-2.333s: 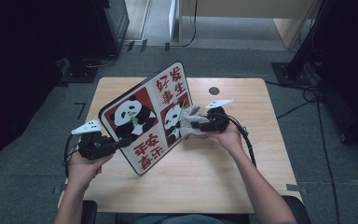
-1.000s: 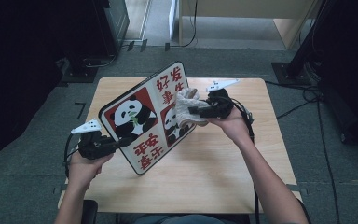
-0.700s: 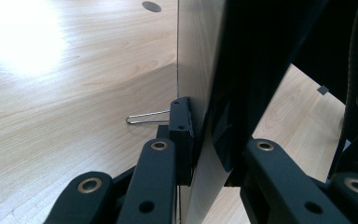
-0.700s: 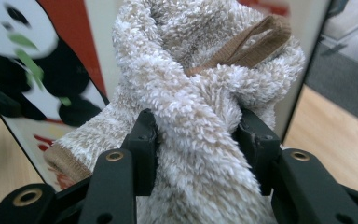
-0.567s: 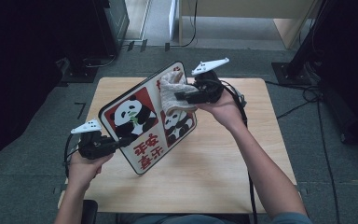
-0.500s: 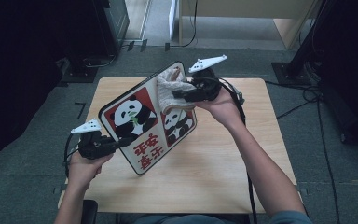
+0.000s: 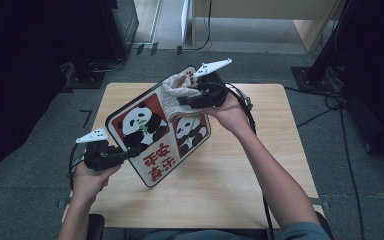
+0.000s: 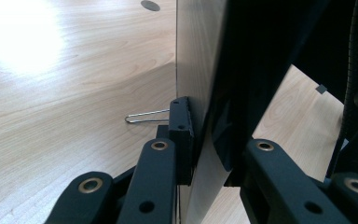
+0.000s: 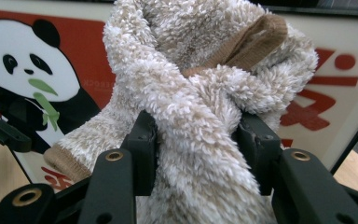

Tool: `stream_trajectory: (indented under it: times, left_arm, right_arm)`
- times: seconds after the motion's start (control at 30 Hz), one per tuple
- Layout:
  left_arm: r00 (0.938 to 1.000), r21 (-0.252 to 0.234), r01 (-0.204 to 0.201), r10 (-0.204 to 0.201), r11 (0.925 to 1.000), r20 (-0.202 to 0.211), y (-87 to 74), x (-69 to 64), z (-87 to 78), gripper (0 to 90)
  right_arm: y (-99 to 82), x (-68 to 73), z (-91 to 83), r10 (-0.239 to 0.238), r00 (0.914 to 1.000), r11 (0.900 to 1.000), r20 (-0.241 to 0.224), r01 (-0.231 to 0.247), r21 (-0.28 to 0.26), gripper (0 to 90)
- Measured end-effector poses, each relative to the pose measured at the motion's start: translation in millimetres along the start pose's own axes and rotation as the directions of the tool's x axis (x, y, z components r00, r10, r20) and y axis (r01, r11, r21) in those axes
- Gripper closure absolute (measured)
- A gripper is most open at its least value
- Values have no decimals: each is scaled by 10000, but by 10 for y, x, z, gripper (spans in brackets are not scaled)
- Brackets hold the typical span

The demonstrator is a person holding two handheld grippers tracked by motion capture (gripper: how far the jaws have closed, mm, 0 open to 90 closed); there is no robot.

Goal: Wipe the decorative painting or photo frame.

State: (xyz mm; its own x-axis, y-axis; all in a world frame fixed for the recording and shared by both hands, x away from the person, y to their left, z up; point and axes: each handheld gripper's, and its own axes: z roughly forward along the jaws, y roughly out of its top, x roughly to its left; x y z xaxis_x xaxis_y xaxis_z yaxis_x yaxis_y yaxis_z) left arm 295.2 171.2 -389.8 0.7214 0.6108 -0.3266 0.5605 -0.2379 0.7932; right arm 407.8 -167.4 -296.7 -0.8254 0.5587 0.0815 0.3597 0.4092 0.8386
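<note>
Panda board (image 7: pixel 157 127) held tilted above the table (image 7: pixel 240 190), lower corner close to the tabletop, printed face turned toward the person. Printed face: two pandas on red fields, red characters on white.

Left gripper (image 7: pixel 122 154) at the board's lower left edge, jaws closed on that edge. In the left gripper view, board (image 8: pixel 200 70) seen edge-on between the two black jaws, left gripper (image 8: pixel 209 154) clamping it from both sides, pale face to one side, dark back to the other. Black binder clip (image 8: pixel 181 133) fixed on the board's edge right at the jaws, wire handle sticking out over the table (image 8: pixel 65 93).

Right gripper (image 7: pixel 182 100) at the board's upper right part, jaws closed on a fluffy beige cloth (image 7: pixel 180 92). Cloth pressed against the board's face near the top corner, covering part of the red field above the right-hand panda. In the right gripper view, cloth (image 9: pixel 200 102) bunched and squeezed between the jaws of the right gripper (image 9: pixel 198 149), brown hem showing at top right and lower left. Behind the cloth, board (image 9: pixel 65 60) with a panda holding green leaves to the left and red characters to the right.

Table under the board: light wood, cable hole near the far edge.
</note>
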Motion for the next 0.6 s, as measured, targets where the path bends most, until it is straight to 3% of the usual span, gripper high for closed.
stream_trajectory:
  times: [0.6]
  left_arm:
    - [10000,20,14,-14,10000,38,2,3,0,797]
  right_arm:
    - [-233,-33,75,258,9995,9996,-197,-256,113,559]
